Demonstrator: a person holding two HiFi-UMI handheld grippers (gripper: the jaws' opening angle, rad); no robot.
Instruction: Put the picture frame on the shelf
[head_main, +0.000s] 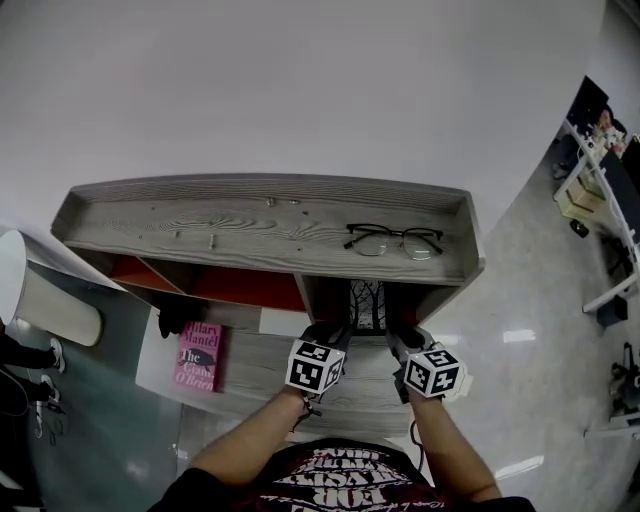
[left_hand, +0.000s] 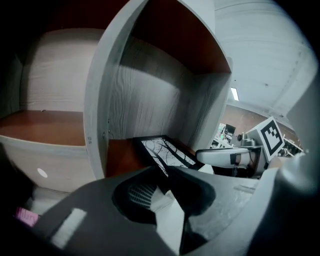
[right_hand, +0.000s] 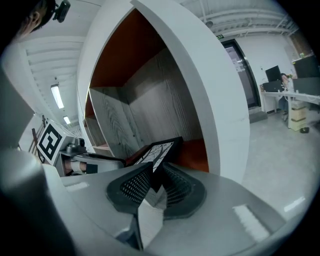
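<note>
At shelf (head_main: 200, 225), both grippers (head_main: 335, 332) (head_main: 400, 337) clamping frame (head_main: 367, 305)

The shelf top (head_main: 270, 225) hides most of the picture frame (head_main: 367, 305), leaving a strip at 6 o'clock of the glasses (head_main: 393, 240). The left gripper (left_hand: 161, 181) and right gripper (right_hand: 151, 184) cover its near edge. The dark object (head_main: 180, 318) at 11 o'clock of the pink book (head_main: 200, 356) is too small to tell.

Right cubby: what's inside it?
The frame, partly in over the red floor of the cubby, clamped by left gripper and right gripper. Floor under the frame is covered; in head view the top board hides the depth.
</note>
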